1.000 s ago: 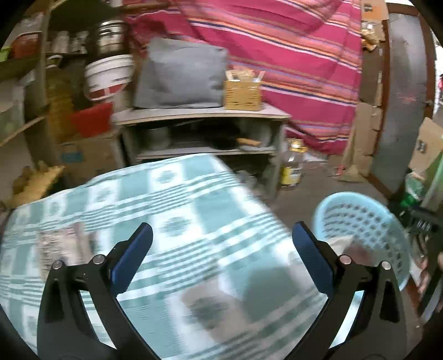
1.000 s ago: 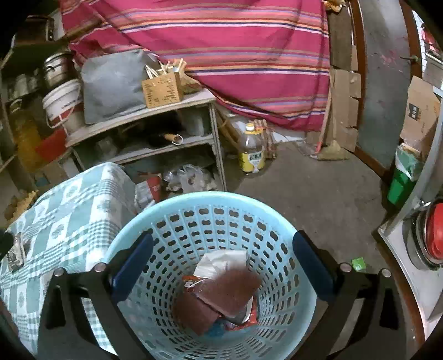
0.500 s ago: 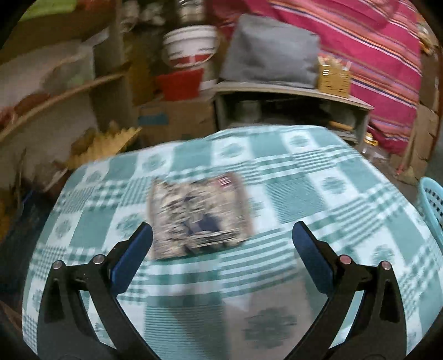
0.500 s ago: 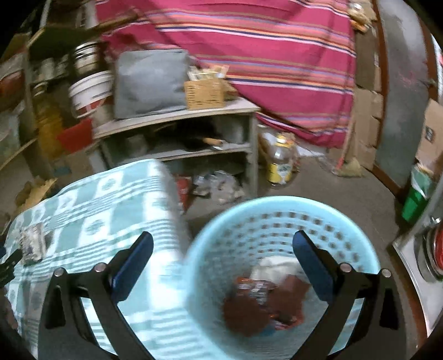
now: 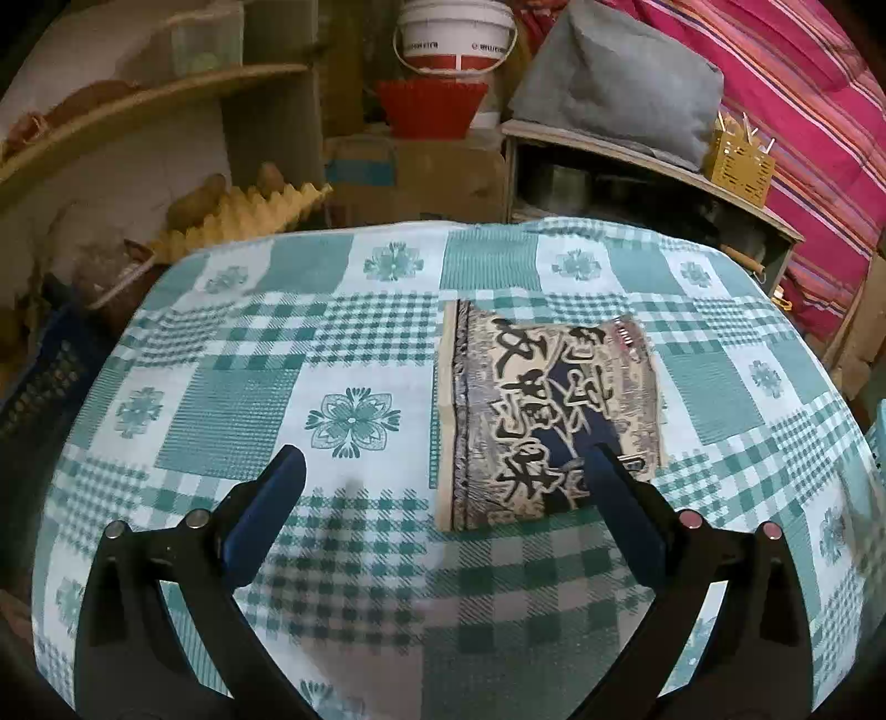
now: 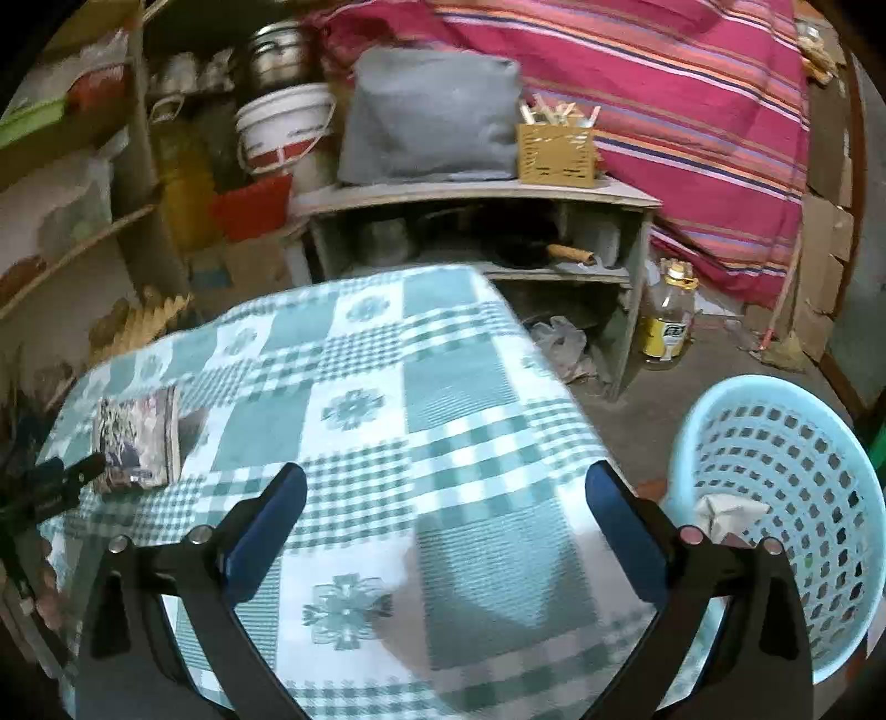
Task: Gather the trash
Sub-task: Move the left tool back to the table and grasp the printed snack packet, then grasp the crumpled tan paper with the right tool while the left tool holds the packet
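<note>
A flat beige snack wrapper (image 5: 548, 415) with black characters lies on the green checked tablecloth (image 5: 249, 387). My left gripper (image 5: 443, 471) is open and empty above the cloth, its right finger over the wrapper's near right corner. The wrapper also shows in the right wrist view (image 6: 138, 437), far left, with the left gripper's tip beside it. My right gripper (image 6: 443, 482) is open and empty over the table's near right part. A light blue perforated basket (image 6: 786, 487) stands on the floor to the right, with white paper inside.
A grey shelf unit (image 6: 470, 194) with a grey cushion and a yellow box stands behind the table. A white bucket (image 5: 454, 33), a red basket, an oil bottle (image 6: 667, 321) on the floor and a striped red cloth lie beyond.
My left gripper swung left from the basket side to the wrapper and came close to it. My right gripper moved from above the basket leftward over the table.
</note>
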### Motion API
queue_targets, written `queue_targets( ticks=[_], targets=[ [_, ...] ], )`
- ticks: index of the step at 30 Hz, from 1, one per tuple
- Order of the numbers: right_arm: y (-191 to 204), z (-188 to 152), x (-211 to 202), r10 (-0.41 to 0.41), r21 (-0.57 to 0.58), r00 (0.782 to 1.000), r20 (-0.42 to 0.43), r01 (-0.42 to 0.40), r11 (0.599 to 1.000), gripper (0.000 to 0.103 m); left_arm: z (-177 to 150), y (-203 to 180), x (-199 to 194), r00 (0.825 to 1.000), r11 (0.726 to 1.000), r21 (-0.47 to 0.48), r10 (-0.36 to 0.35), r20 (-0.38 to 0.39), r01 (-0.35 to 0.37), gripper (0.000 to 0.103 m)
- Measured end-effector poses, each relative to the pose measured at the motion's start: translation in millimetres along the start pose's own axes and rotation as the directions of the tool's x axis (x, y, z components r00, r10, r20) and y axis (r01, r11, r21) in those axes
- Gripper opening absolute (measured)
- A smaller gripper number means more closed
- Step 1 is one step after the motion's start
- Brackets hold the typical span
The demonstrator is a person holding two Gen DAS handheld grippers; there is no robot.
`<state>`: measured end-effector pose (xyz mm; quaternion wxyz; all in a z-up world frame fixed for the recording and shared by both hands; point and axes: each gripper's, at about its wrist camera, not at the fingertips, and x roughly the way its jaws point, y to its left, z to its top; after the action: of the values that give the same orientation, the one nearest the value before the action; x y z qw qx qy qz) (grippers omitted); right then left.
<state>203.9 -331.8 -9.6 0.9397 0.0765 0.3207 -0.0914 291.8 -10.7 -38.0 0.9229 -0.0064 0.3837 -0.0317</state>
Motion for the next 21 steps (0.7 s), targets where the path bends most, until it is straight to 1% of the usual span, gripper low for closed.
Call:
queue_targets(
  ticks=[2,5,6,7,8,10,11,13,14,16,19,21],
  targets=[
    [7.7,-0.2,5.0,0.003,-0.023,1.000,-0.008,-0.003,1.000,0.098,1.4,5.0,7.2,1.000,1.000,-0.007,-0.026,-0.010,0.025,0.097],
    [14.2,0.7,10.1,0.001,-0.042,1.000,-0.012,-0.002,0.999,0.098,1.9,5.8,15.3,0.996,0.997,-0.003,-0.079,-0.032,0.079,0.088],
    [16.2,1.0,11.7,0.003,-0.045,1.000,-0.014,-0.003,0.999,0.098,1.5,4.4,18.0,0.995,0.995,0.001,-0.095,-0.041,0.095,0.082],
    [16.4,1.6,12.5,0.005,-0.045,1.000,-0.015,-0.005,0.999,0.098,1.4,2.9,19.7,0.993,0.994,0.004,-0.110,-0.049,0.110,0.074],
    [17.5,1.7,13.8,0.007,-0.044,1.000,-0.018,-0.008,0.999,0.098,1.1,1.1,21.4,0.989,0.991,0.010,-0.136,-0.061,0.137,0.068],
    [19.5,2.0,16.1,0.009,-0.042,1.000,-0.022,-0.009,0.999,0.098,0.2,-1.6,22.4,0.983,0.986,0.015,-0.167,-0.074,0.169,0.047],
    [20.1,2.3,16.8,0.009,-0.042,1.000,-0.023,-0.010,0.999,0.098,-0.6,-2.7,22.2,0.981,0.983,0.017,-0.178,-0.079,0.180,0.044],
    [23.8,2.2,17.9,0.012,-0.045,1.000,-0.025,-0.013,0.999,0.098,-3.3,-5.9,18.9,0.979,0.982,0.030,-0.186,-0.081,0.189,0.034],
    [25.9,1.9,17.7,0.013,-0.050,1.000,-0.024,-0.014,0.999,0.098,-3.9,-6.7,17.0,0.979,0.981,0.034,-0.189,-0.077,0.192,0.031],
    [31.1,1.3,17.6,0.015,-0.063,1.000,-0.020,-0.016,0.998,0.098,-4.6,-6.9,10.9,0.976,0.977,0.032,-0.208,-0.063,0.210,0.021],
    [40.1,0.2,17.1,0.018,-0.084,1.000,-0.017,-0.020,0.996,0.098,-2.7,-3.7,3.9,0.973,0.974,0.009,-0.226,-0.046,0.227,0.012],
    [46.5,-1.0,15.7,0.017,-0.100,1.000,-0.009,-0.018,0.995,0.098,-1.8,-1.8,-5.5,0.970,0.970,-0.003,-0.242,-0.027,0.242,0.008]
  ],
)
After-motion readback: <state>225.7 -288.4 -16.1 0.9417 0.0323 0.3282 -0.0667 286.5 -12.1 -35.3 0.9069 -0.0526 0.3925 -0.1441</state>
